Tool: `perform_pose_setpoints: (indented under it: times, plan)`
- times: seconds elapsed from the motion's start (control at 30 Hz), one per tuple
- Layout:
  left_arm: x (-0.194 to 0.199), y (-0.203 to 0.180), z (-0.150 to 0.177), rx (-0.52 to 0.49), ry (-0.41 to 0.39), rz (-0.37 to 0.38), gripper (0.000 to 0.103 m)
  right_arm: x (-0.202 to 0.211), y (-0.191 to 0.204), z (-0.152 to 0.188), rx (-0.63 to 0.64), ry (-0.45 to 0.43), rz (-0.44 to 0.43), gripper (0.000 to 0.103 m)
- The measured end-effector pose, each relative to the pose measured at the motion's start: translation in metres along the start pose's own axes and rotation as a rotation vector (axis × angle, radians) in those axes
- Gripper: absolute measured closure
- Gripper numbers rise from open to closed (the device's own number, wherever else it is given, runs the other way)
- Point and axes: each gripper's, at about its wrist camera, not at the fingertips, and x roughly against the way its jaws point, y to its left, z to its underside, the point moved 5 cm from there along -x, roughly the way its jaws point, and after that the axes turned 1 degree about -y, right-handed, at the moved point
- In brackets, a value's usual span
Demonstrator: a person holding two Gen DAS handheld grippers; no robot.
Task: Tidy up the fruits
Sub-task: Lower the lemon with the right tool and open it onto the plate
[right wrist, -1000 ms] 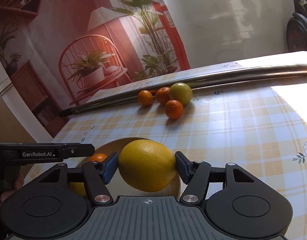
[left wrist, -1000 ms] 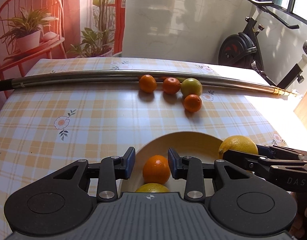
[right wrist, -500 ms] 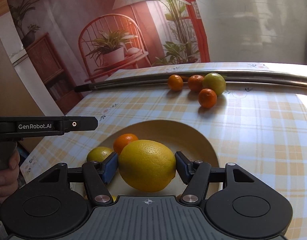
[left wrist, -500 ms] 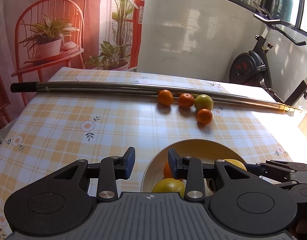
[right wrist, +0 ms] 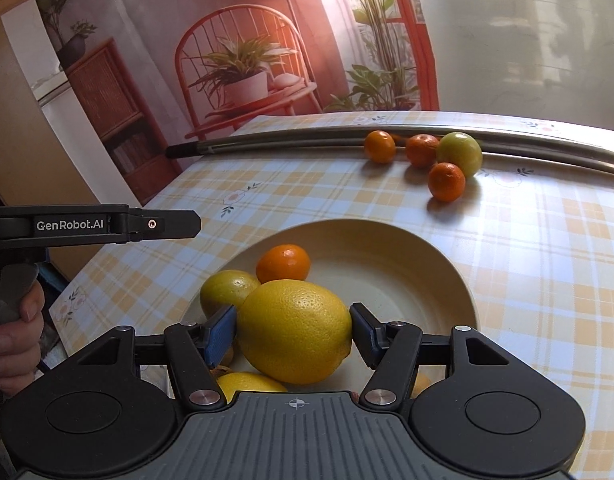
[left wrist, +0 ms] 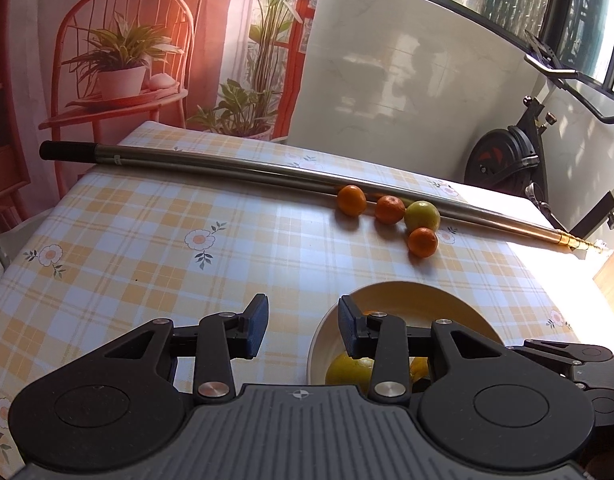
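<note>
My right gripper [right wrist: 293,334] is shut on a large yellow lemon [right wrist: 295,330], held low over the near side of the cream bowl [right wrist: 447,268]. Inside the bowl lie an orange [right wrist: 283,262], a yellow-green lemon [right wrist: 227,292] and another yellow fruit [right wrist: 247,386] under the held one. My left gripper [left wrist: 301,326] stands open and holds nothing, just left of the bowl [left wrist: 407,292], over the tablecloth. Three small oranges [left wrist: 351,200] [left wrist: 389,209] [left wrist: 422,241] and a green-yellow citrus [left wrist: 422,215] sit on the table against the pole.
A long metal pole [left wrist: 227,166] lies across the far side of the checked tablecloth [left wrist: 147,248]. An exercise bike [left wrist: 507,160] stands beyond the table at the right. A hand [right wrist: 15,336] holds the left gripper's handle at the table's left edge.
The left gripper has drawn back and to the left, off the bowl. The right gripper has carried the lemon further over the bowl, above the fruit inside.
</note>
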Motion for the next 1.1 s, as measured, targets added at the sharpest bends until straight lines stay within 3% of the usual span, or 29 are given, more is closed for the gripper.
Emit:
perform_pose_setpoints:
  times: [0.83, 1.1]
  plan:
    - [0.001, -0.003, 0.004, -0.011, 0.001, -0.009, 0.063, -0.002, 0.007, 0.0, 0.038, 0.016, -0.019, 0.046]
    - [0.0, -0.004, 0.005, -0.005, 0.015, -0.019, 0.062, 0.024, -0.005, -0.014, 0.035, -0.128, 0.059, 0.043]
